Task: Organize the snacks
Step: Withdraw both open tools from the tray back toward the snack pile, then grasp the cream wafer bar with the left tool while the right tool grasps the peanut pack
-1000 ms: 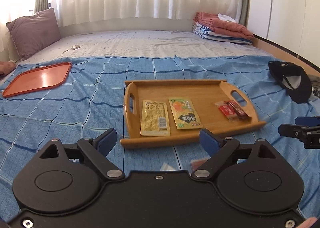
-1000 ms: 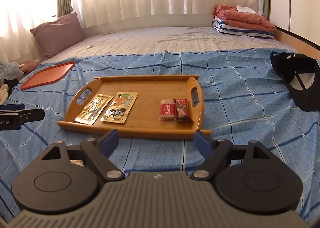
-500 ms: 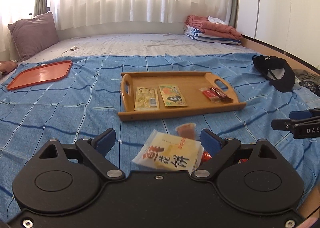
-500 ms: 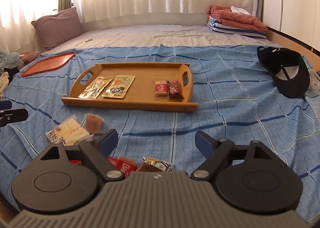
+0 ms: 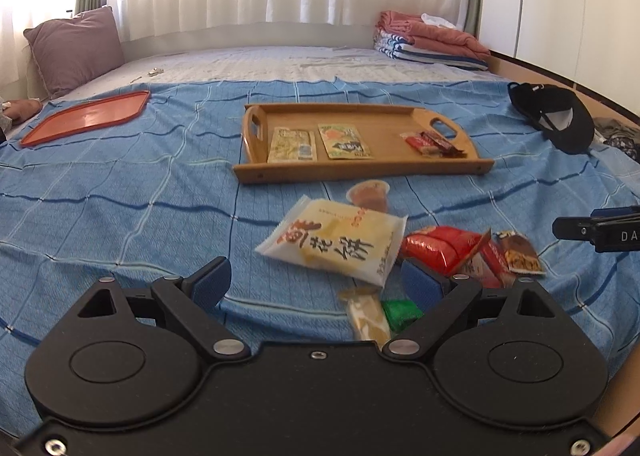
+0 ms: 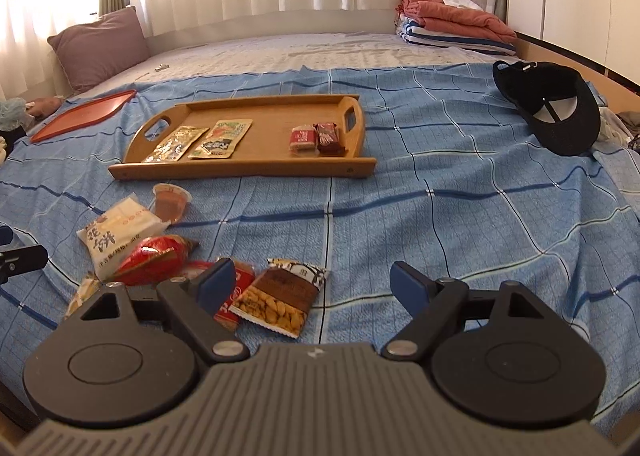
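A wooden tray (image 5: 392, 124) (image 6: 272, 128) lies on the blue checked bedspread and holds two flat sachets (image 5: 292, 144) (image 6: 218, 138) and two small red bars (image 5: 434, 142) (image 6: 316, 138). In front of it lies a loose pile: a white and yellow biscuit pack (image 5: 334, 242) (image 6: 118, 232), a jelly cup (image 5: 370, 194) (image 6: 171, 202), a red packet (image 5: 442, 246) (image 6: 154, 258), a peanut packet (image 6: 282, 296) (image 5: 518, 252) and small sweets (image 5: 382, 316). My left gripper (image 5: 316, 282) is open and empty, just before the pile. My right gripper (image 6: 312, 284) is open and empty, over the peanut packet's near side.
An orange tray (image 5: 86, 118) lies at the far left. A black cap (image 5: 560, 116) (image 6: 556, 104) sits at the right. A purple pillow (image 5: 76, 46) and folded towels (image 5: 432, 40) are at the back. The bed's near edge is right below the grippers.
Both grippers have pulled back from the wooden tray toward the bed's near edge, bringing the loose snack pile into view. Both stayed open.
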`<state>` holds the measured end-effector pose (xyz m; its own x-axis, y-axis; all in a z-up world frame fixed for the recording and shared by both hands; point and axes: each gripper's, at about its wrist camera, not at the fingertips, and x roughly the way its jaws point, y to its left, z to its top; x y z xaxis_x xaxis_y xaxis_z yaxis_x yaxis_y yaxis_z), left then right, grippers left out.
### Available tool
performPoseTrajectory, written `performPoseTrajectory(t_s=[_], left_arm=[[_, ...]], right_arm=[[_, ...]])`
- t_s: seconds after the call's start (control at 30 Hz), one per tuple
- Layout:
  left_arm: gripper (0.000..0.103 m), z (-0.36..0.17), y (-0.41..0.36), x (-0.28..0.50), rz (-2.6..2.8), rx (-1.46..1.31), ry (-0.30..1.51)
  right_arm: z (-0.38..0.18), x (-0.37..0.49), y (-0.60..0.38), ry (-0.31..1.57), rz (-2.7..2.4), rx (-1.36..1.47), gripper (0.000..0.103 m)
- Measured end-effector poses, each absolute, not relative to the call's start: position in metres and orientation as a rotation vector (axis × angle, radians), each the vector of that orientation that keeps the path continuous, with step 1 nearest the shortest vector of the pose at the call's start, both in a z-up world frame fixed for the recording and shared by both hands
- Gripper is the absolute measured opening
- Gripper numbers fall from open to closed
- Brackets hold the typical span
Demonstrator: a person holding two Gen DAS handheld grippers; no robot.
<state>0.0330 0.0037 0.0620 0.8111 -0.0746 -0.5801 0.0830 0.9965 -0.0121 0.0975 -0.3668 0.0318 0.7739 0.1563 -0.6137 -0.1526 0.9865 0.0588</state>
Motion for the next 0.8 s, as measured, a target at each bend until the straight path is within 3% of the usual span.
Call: performPoseTrajectory(t_s=[0.2, 0.37, 0.47, 0.63, 0.8], left_arm=[[0.091, 0.038, -0.005, 0.029, -0.086, 0.017, 0.643], [0.084, 0.027, -0.01, 0.03, -0.074, 0.01, 0.632], [0.077, 0.022, -0.01, 0.029, -0.068, -0.015, 0.628], [0.05, 0.02, -0.011, 0.024, -0.052, -0.006, 0.616], [0.045, 0.016, -0.009, 0.011, -0.048, -0.002, 0.606]], right_arm=[[0.014, 0.088, -0.363, 0.607, 0.065, -0.033, 0.09], [0.005, 0.089, -0.361, 0.608, 0.084, -0.015, 0.09], [-0.001, 0.094, -0.356, 0.619, 0.099, -0.019, 0.09], [-0.017, 0.102, -0.343, 0.662, 0.139, -0.019, 0.087], [-0.022, 0.107, -0.337, 0.65, 0.135, 0.004, 0.085]])
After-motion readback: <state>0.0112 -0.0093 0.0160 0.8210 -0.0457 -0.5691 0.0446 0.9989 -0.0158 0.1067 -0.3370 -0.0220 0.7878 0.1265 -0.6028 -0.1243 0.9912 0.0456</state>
